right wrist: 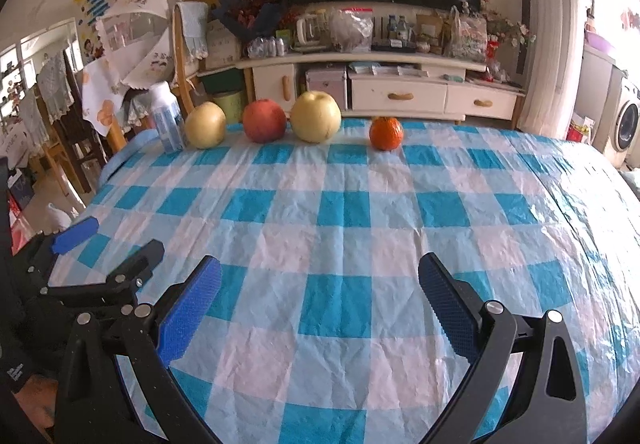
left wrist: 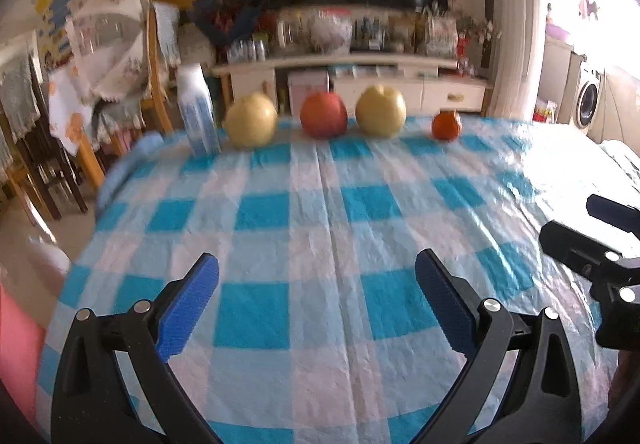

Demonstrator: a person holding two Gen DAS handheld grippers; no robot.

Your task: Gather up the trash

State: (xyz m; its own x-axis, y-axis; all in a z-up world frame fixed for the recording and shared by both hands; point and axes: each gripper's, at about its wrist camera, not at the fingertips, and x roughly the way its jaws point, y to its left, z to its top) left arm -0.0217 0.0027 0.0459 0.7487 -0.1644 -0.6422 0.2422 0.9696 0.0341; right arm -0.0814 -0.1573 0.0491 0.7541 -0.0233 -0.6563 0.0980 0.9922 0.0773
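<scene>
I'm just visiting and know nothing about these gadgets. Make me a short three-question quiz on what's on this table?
1. True or false: both the left gripper and the right gripper are open and hold nothing.
2. How many round fruits stand in the row on the checked tablecloth?
3. What stands at the row's left end: A) the bottle, B) the small orange fruit, C) a cup?

Key: 1 true; 2 four; 3 A.
</scene>
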